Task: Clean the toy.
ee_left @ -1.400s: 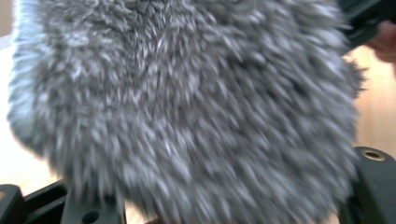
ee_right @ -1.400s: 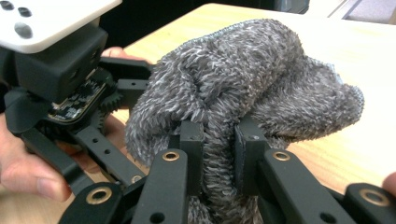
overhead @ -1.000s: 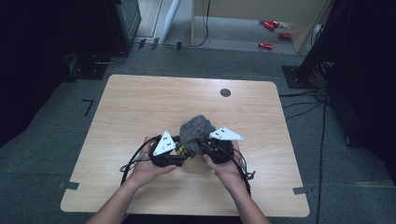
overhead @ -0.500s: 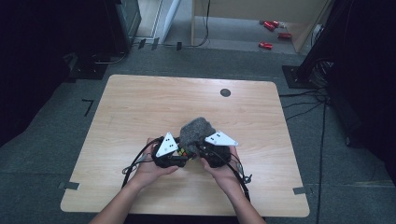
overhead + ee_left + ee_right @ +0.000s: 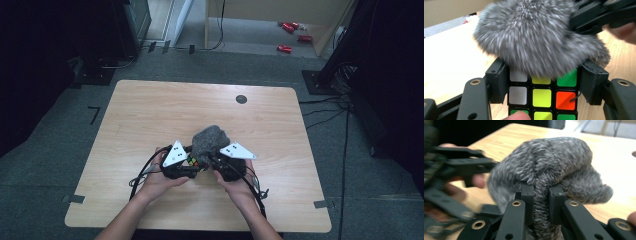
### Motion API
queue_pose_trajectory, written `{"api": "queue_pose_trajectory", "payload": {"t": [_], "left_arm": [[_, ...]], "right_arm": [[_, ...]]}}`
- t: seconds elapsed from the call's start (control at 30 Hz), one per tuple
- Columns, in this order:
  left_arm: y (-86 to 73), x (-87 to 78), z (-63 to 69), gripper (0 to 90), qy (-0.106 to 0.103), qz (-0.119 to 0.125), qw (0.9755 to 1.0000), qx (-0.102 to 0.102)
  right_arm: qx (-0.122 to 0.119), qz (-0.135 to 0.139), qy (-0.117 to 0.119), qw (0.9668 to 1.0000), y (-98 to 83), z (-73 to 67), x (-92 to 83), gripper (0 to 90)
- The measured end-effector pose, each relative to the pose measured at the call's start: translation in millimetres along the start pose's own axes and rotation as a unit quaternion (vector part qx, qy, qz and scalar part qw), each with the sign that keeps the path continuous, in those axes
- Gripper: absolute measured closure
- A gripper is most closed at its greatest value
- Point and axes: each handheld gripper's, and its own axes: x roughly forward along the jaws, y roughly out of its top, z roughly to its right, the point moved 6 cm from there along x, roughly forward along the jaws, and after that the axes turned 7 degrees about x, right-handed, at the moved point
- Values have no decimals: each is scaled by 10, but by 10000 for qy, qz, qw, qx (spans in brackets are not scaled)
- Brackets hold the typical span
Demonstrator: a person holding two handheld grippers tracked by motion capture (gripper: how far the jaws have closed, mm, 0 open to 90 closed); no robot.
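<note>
Two grips now: my left gripper (image 5: 544, 85) clamps the puzzle cube (image 5: 542, 96) steady near table's (image 5: 150, 115) front edge, so right gripper (image 5: 541, 200), pinched on grey fur cloth (image 5: 549, 167), can prob. rub its top.

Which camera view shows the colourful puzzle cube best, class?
The left gripper view: the colourful puzzle cube sits close between the left gripper's jaws, stickers clear, under the grey furry cloth. The high view shows a sliver; the right gripper view mostly cloth.
</note>
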Motion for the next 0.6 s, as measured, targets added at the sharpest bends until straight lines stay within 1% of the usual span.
{"api": "queue_pose_trajectory", "payload": {"t": [0.07,0.1,0.17,0.23,0.3,0.33,0.4,0.43,0.5,0.53,0.6], "left_arm": [[28,-17,2,356,-14,86,10000,-18],[35,-25,-1,357,-12,101,9999,-18],[47,-48,-13,357,-17,141,9999,-41],[45,-59,-25,357,-12,140,9999,-80],[22,-46,-20,357,-25,78,9999,-67],[12,-35,-14,357,-23,45,10000,-57],[6,-13,7,357,-30,17,10000,-33],[10,-8,16,357,-36,35,10000,-47],[24,-17,16,357,-45,85,9999,-57],[31,-28,13,357,-55,112,9999,-57],[42,-46,4,357,-83,169,9998,-75]], "right_arm": [[-87,77,42,9999,27,-71,-32,790],[-115,125,26,9999,42,-76,-47,790],[-84,145,35,9999,52,-37,-51,787],[-76,153,3,9999,43,39,-38,786],[103,44,49,9999,19,91,-14,787],[113,7,70,9999,12,79,-10,786],[-12,3,109,9999,9,9,-18,785],[-35,34,172,9998,17,-34,-26,784],[-121,97,181,9997,37,-81,-42,784],[-109,115,187,9997,45,-75,-45,785],[33,108,214,9997,53,-19,-45,785]]}}
